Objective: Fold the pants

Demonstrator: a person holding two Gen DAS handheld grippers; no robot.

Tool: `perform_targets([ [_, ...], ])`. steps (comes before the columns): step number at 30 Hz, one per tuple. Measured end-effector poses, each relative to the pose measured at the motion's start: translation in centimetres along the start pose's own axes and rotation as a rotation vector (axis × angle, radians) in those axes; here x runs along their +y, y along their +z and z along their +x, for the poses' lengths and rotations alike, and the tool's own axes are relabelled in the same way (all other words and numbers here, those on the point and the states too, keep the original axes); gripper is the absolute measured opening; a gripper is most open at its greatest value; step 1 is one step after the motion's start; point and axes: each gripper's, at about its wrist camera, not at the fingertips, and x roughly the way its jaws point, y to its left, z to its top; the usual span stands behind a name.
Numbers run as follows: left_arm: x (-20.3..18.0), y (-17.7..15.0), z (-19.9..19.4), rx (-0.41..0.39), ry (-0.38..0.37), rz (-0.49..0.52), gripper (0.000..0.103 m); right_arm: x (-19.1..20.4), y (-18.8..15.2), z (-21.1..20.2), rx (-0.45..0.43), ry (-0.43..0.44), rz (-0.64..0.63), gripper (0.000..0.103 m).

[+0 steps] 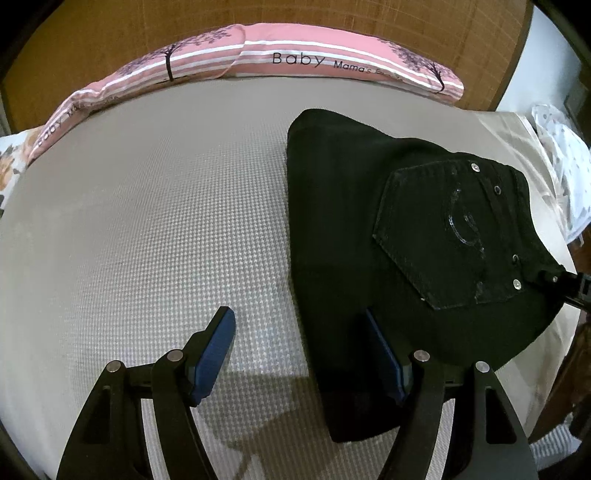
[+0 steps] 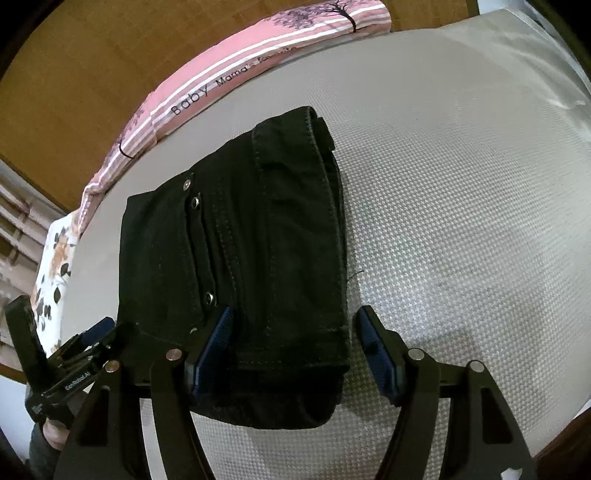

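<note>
Pants (image 1: 351, 221) folded on mattress (image 1: 147, 221), pink pillow (image 1: 314, 62) behind, wooden headboard (image 1: 110, 33)

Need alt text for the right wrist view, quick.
Folded black pants lie on a grey textured mat, the right gripper open over their near edge. A pink striped pillow lies beyond.

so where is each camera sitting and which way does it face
Left wrist: on the left gripper, looking steeply down along its open fingers at the mattress; the folded black pants lie right of centre, the right gripper's tip at the far right edge.
Right wrist: on the right gripper, looking down at the pants, whose near edge lies between its open fingers; the left gripper and a hand show at lower left.
Shared: pants, mattress, pink pillow, wooden headboard.
</note>
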Motion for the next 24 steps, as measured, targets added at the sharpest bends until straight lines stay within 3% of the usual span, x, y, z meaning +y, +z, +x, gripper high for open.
perform_targets([
  [8, 0.6, -0.1, -0.2, 0.022, -0.036, -0.038, 0.072, 0.0, 1.0, 0.5, 0.032, 0.03, -0.02, 0.066],
  [24, 3.9, 1.5, 0.5, 0.064, -0.182, -0.157, 0.073, -3.0, 3.3, 1.5, 0.117, 0.294, 0.044, 0.067],
])
